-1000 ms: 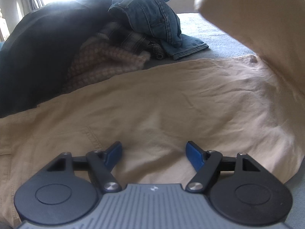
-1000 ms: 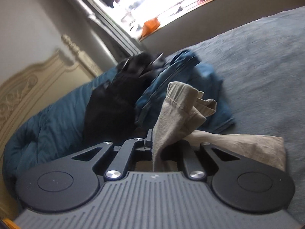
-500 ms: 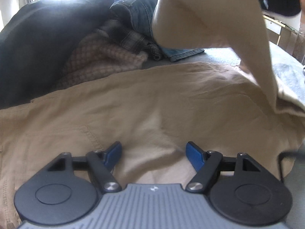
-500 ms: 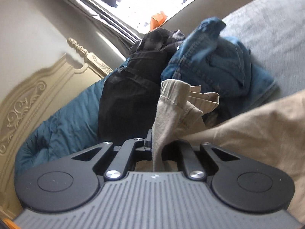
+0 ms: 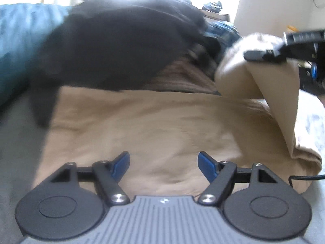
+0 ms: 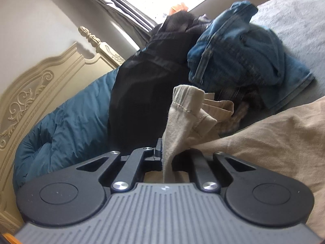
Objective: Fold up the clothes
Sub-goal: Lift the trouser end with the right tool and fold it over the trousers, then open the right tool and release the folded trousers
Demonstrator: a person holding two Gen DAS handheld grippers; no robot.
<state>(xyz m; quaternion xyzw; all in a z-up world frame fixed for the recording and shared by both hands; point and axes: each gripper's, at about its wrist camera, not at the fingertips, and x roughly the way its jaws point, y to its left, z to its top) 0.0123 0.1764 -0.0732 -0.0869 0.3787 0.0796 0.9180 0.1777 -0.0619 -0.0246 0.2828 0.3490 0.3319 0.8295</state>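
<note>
A beige garment (image 5: 158, 126) lies spread on the bed. My left gripper (image 5: 163, 163) is open and empty, low over its near part. My right gripper (image 6: 165, 152) is shut on a hem of the same beige garment (image 6: 182, 109) and holds it lifted. In the left wrist view the right gripper (image 5: 262, 56) shows at the upper right with the lifted beige flap (image 5: 264, 85) hanging from it, folded over the spread part.
A heap of clothes lies behind: a black garment (image 5: 113, 46), blue jeans (image 6: 239, 57) and a knitted piece (image 5: 182, 79). A teal duvet (image 6: 61, 126) and a cream headboard (image 6: 36, 85) are at the left. Grey bedcover (image 6: 300, 16) is at the right.
My right gripper has carried the lifted beige hem leftward and lower over the spread garment. The left wrist view has swung left; the left gripper stays open.
</note>
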